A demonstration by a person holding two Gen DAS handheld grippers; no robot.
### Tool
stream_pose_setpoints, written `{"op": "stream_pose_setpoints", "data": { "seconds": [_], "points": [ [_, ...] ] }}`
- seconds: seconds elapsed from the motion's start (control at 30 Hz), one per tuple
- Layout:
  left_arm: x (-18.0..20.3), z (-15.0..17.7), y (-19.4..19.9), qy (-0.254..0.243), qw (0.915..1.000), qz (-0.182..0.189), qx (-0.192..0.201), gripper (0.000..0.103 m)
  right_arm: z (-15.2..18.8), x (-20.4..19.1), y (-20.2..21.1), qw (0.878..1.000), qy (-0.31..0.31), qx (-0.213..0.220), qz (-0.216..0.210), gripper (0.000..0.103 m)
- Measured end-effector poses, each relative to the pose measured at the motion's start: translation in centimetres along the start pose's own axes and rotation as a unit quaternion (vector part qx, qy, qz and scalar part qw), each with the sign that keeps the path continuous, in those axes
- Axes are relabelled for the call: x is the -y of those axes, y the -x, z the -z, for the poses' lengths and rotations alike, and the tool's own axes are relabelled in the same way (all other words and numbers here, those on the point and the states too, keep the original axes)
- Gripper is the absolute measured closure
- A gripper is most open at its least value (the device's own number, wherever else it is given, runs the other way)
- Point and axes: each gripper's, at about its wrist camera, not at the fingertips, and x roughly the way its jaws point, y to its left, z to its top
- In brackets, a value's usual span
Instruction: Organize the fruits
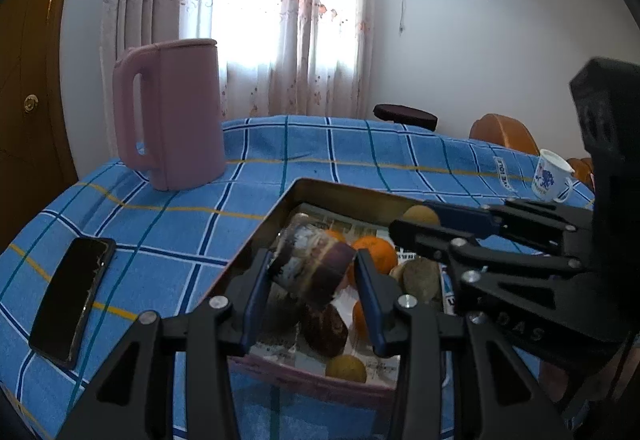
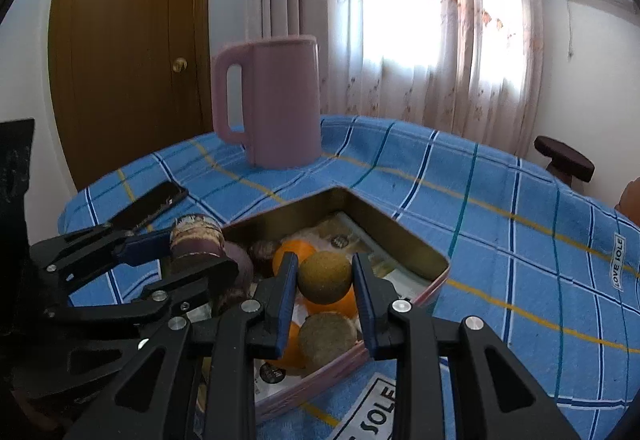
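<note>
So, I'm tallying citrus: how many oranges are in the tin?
3, all in the tin: a far orange, a middle orange under the gripped brown fruit, a near orange. Others may be hidden.

hidden: oranges (image 2: 294,252) partly behind right hand-held gripper (image 2: 325,278) fingers | cut off: tin (image 1: 320,188) near wall below left hand-held gripper (image 1: 312,274) | blurred: newspaper (image 1: 360,230) print unreadable

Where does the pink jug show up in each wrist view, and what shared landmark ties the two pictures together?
Left wrist: pink jug stands upper left on the blue checked cloth, handle to the left, beyond the tray.
Right wrist: pink jug stands upper centre, beyond the tray's far corner.
Shared landmark: the black phone, lying left of the tray.
</note>
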Motion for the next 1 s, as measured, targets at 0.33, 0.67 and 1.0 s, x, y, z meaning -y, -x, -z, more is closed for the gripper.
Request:
{"op": "stream_pose_setpoints", "data": {
  "seconds": [0.33, 0.67, 1.0],
  "points": [
    [-0.3, 0.5, -0.3, -0.002, 0.9999, -0.005, -0.012, 0.059, 0.3, -0.1, -1.3, 0.999, -0.004, -0.039, -0.025, 0.074],
    [-0.6, 0.2, 2.8, 0.002, 0.9997, -0.01, 0.024, 0.019, 0.2, 0.6, 0.1, 0.999, -0.028, -0.025, -0.03, 0.049],
    [-0.2, -0.6, 4.9, 0.003, 0.9983, -0.009, 0.057, 0.008, 0.3, 0.9, 3.5, 0.999, -0.026, 0.008, 0.022, 0.04]
  ]
}}
